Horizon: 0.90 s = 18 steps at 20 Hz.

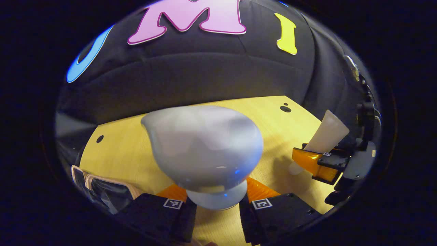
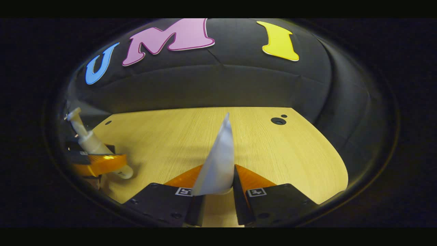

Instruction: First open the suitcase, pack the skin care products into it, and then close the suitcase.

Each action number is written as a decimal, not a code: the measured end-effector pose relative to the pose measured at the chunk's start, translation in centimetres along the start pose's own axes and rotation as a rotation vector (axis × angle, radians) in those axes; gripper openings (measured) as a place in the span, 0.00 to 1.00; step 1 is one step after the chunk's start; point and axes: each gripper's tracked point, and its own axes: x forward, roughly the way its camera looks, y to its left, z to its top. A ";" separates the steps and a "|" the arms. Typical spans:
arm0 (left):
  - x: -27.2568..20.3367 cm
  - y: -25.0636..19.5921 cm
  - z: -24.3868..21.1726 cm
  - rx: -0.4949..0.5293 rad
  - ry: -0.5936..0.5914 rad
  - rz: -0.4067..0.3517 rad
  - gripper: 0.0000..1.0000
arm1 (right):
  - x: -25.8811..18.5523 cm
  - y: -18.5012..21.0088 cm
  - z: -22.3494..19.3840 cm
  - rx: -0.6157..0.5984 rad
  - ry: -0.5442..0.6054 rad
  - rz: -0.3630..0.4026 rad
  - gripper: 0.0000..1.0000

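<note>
Two skin care products are off the table [image 1: 126,147] at once, one in each claw, so the packing step is in hand. The suitcase [image 1: 102,186] is what I take the dark, tan-rimmed shape at the low left edge of the left gripper view to be; whether its lid is open I cannot tell.

Nearest the suitcase, the left gripper [image 1: 216,193] is clamped on a pale pump bottle [image 1: 205,147], both fingers pressing its smooth, rounded body. The right gripper view shows its thin nozzle sticking out from the far side of the fingers. On the far side of that bottle from the suitcase, the right gripper [image 2: 218,181] pinches a soft white tube [image 2: 220,157] low down, the flat crimped end standing up like a blade.

Both look like smooth plastic, the bottle hard and bulbous, the tube squeezable, so I would expect it to give under pressure. The wooden tabletop is pale, grained and matte.

Next, I judge, each product must be carried over the suitcase, lowered inside and let go, the bottle first since it is closer.
</note>
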 end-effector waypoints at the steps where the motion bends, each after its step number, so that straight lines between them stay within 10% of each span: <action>1: -1.8 0.6 0.3 0.008 0.002 0.001 0.59 | -0.4 0.1 0.0 -0.001 0.007 0.001 0.37; 6: -11.3 6.4 -1.4 -0.101 0.116 0.003 0.58 | -5.2 2.6 3.2 -0.004 -0.068 0.031 0.37; 10: -17.3 15.0 -8.7 -0.133 0.423 0.096 0.59 | -9.9 6.5 6.3 -0.003 -0.150 0.083 0.37; 18: -16.9 22.5 -21.7 -0.218 0.902 0.106 0.59 | -17.5 14.2 7.3 -0.083 -0.222 0.157 0.37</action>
